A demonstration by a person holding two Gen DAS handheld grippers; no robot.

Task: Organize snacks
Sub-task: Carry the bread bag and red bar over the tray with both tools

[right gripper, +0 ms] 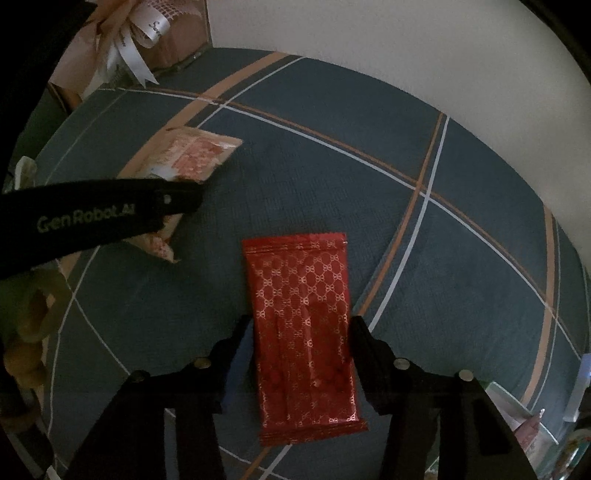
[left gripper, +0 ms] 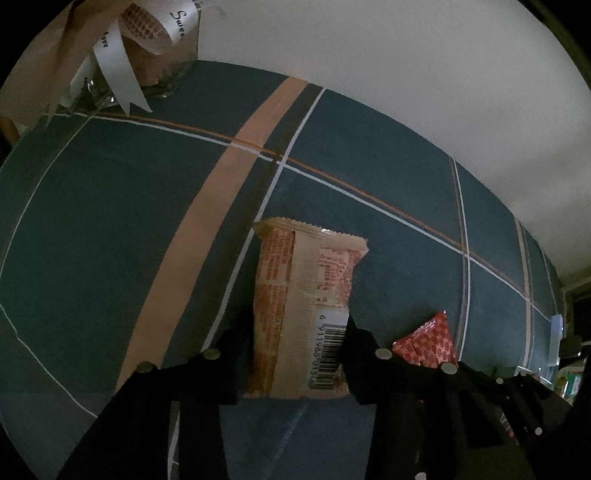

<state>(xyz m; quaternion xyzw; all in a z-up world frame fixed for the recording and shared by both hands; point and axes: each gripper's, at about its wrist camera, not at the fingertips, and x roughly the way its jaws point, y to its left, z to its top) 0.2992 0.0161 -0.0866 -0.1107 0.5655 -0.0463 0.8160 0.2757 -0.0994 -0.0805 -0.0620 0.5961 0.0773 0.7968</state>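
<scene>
A: What has the left gripper [left gripper: 299,332] got?
B: Its jaws are clamped on a beige snack packet [left gripper: 303,314] with orange print and a barcode, lying on the dark plaid cloth [left gripper: 110,221].
A: And the right gripper [right gripper: 301,328]?
B: Its jaws press both long edges of a red patterned snack packet [right gripper: 303,325], flat on the same cloth, just right of the beige one.
A: Anything else?
B: A ribboned gift box [right gripper: 155,33] sits at the far left corner.
</scene>
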